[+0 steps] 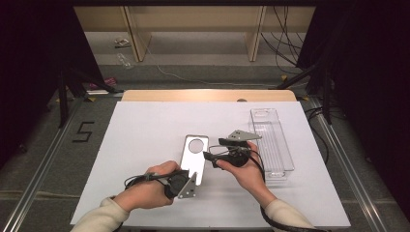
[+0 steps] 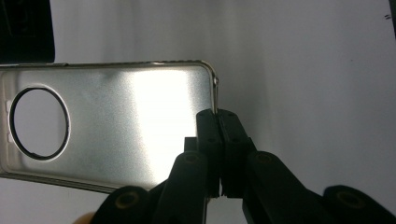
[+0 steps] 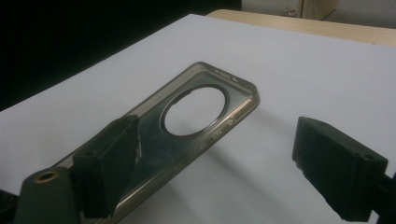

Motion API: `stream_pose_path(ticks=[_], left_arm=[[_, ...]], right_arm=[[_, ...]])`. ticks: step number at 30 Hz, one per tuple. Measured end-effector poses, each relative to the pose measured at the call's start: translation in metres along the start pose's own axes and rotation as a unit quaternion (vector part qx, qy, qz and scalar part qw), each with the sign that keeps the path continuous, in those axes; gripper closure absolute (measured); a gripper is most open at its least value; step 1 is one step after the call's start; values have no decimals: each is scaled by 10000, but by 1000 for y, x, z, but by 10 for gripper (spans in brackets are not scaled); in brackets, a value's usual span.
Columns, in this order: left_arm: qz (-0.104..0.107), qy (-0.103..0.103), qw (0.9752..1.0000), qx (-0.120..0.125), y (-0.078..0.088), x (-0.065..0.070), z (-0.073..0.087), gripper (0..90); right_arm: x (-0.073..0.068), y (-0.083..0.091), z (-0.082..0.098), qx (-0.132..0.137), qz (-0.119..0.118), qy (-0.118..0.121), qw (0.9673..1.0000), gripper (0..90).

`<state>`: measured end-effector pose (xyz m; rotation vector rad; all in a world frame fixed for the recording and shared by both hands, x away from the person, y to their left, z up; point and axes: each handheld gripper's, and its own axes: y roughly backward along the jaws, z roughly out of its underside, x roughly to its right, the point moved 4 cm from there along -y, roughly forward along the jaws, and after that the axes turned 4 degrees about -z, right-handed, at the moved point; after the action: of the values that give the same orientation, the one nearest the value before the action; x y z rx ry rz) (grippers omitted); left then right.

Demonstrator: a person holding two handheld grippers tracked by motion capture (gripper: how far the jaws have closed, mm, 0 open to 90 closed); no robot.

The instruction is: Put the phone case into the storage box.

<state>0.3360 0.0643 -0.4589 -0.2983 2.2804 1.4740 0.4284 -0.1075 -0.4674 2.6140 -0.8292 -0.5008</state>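
A translucent grey phone case (image 1: 195,151) with a round camera hole is tilted above the white table sheet (image 1: 145,130). My left gripper (image 1: 195,175) holds it by its near end. In the left gripper view the jaws (image 2: 218,116) are shut on the thin short-end rim of the case (image 2: 116,116), near a corner. My right gripper (image 1: 209,155) is just right of the case and points left at it. Its jaws (image 3: 215,135) stand wide open; one jaw overlaps the case's (image 3: 196,112) long edge and the other hangs apart over bare sheet.
A clear plastic tray (image 1: 271,140) lies lengthwise on the right of the sheet, close behind my right hand. A wooden board (image 1: 208,95) borders the sheet's far edge. Cables trail from both grippers toward the near table edge.
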Motion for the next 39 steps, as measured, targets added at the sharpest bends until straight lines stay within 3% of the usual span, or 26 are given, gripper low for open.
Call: stream_pose_path(ticks=[3,4,7,14,22,39], left_arm=[[-6,-17,10000,11,0,1,-1,882],[-3,-152,9999,-58,1,0,-2,882],[-9,-192,9998,-72,1,1,-3,882],[1,-193,9998,-43,2,2,-5,882],[6,-246,9997,-42,3,3,-7,882],[29,-305,9995,-32,2,4,-8,882]], right_arm=[[1,-3,-1,-6,-18,-68,10000,166],[2,-5,-1,-10,-13,-85,10000,167],[4,-7,-2,-8,-18,-154,9999,168],[8,-10,0,-20,-18,-313,9995,168],[7,-14,-1,-46,-69,-322,9994,182],[10,-19,2,-139,-142,-456,9988,279]])
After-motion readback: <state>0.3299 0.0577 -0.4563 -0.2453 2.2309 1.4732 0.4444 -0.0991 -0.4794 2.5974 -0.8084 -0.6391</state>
